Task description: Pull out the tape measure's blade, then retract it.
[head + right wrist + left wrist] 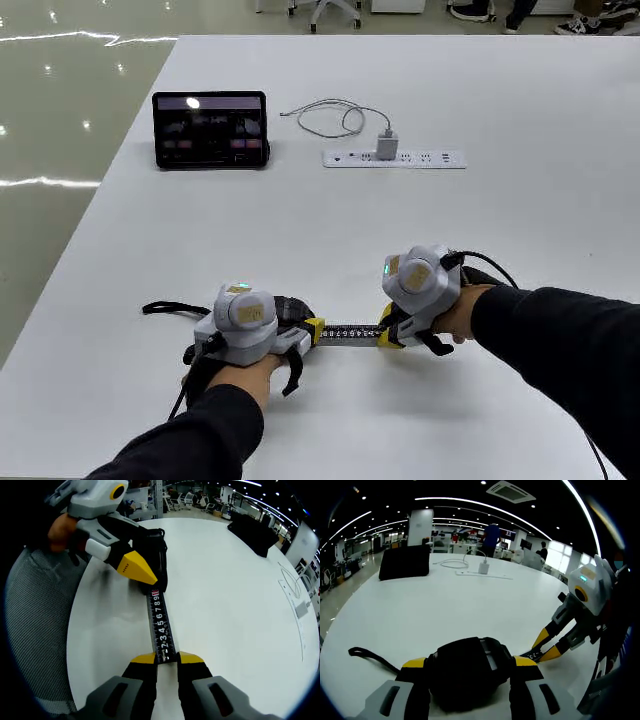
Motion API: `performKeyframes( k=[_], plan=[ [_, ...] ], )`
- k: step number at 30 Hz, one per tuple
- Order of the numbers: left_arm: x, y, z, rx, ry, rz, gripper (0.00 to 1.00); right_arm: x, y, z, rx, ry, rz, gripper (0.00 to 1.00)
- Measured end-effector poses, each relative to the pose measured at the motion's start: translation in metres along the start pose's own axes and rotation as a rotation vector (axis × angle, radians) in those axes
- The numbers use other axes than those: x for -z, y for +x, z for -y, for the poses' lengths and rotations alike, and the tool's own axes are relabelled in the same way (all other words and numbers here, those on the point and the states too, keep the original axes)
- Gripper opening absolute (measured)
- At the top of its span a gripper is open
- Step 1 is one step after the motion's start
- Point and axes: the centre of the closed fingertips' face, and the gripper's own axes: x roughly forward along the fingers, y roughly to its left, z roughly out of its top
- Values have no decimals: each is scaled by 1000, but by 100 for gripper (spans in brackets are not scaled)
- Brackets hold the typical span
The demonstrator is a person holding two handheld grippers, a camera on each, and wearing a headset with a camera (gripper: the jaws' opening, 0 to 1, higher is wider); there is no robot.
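Observation:
A black tape measure case (467, 672) sits clamped between the yellow-tipped fingers of my left gripper (470, 662), low on the white table (400, 230). In the head view the case (292, 311) lies by the left gripper (305, 330). A short stretch of blade (159, 625) with black numbers runs from the case (155, 555) to my right gripper (164, 656), which is shut on the blade's end. In the head view the blade (350, 332) spans the gap between the left gripper and the right gripper (385, 335). A black wrist strap (170, 308) trails left of the case.
A dark tablet (210, 128) stands at the far left of the table. A white power strip (394, 158) with a charger and coiled cable (325, 118) lies behind the middle. The table's left edge borders a glossy floor.

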Motion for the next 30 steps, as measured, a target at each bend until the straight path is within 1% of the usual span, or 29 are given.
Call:
performKeyframes(
  k=[9, 16, 27, 30],
  plan=[
    [0, -1, 0, 6, -6, -3, 60, -7, 5, -1, 0, 10, 22, 10],
    [0, -2, 0, 20, -3, -6, 60, -18, 11, -5, -7, 16, 46, 10],
    [0, -2, 1, 22, -5, -6, 60, -26, 16, -6, -13, 9, 48, 10],
    [0, -2, 1, 22, -9, -7, 60, -30, 18, -7, -13, 15, 61, 10]
  ],
)
